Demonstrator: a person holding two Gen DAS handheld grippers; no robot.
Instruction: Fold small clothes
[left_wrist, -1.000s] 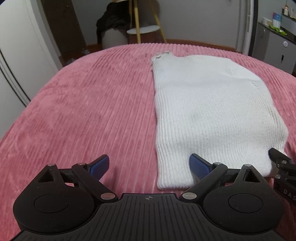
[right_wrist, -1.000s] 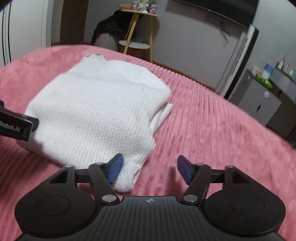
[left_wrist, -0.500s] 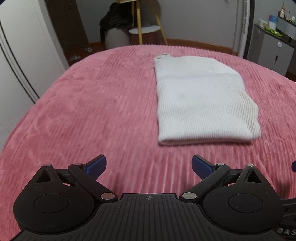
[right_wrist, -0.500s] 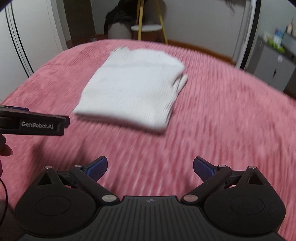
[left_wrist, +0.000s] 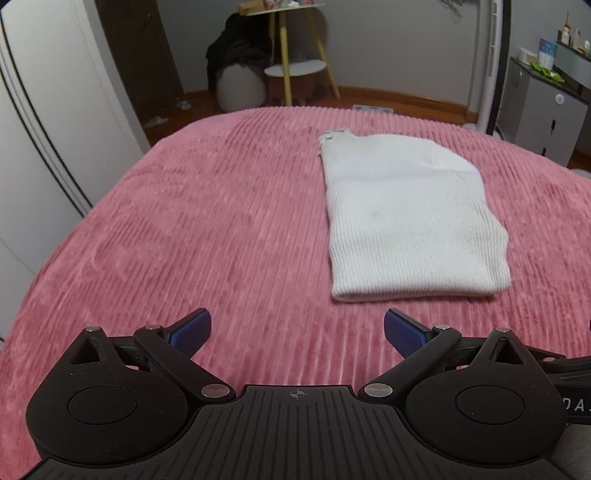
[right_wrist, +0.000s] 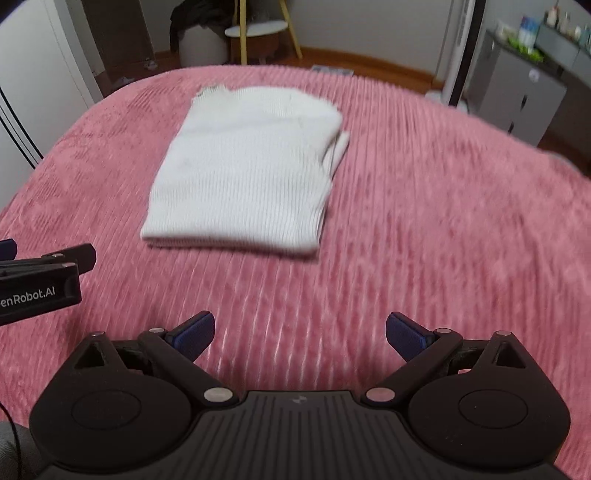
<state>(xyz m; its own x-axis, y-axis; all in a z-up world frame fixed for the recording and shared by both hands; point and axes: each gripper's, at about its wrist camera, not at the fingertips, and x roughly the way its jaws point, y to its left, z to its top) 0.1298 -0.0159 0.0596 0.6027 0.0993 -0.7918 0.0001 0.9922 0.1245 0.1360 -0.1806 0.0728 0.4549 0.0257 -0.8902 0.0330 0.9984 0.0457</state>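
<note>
A white ribbed knit sweater (left_wrist: 406, 218) lies folded in a neat rectangle on the pink corduroy bed cover (left_wrist: 207, 229). It also shows in the right wrist view (right_wrist: 247, 173), with a sleeve edge sticking out at its right side. My left gripper (left_wrist: 297, 330) is open and empty, held above the cover, short of the sweater's near fold. My right gripper (right_wrist: 299, 332) is open and empty, also short of the sweater. The left gripper's body (right_wrist: 40, 284) shows at the left edge of the right wrist view.
A white wardrobe (left_wrist: 40, 122) stands left of the bed. Beyond the bed are a yellow-legged stand (left_wrist: 295, 66), a pale pouf with dark clothes (left_wrist: 236, 77), a white standing fan (left_wrist: 491, 62) and a grey cabinet (left_wrist: 546, 110) at the right.
Both grippers have pulled back and up from the sweater's near edge, where they were a second ago. The sweater stays folded on the bed. Both remain open.
</note>
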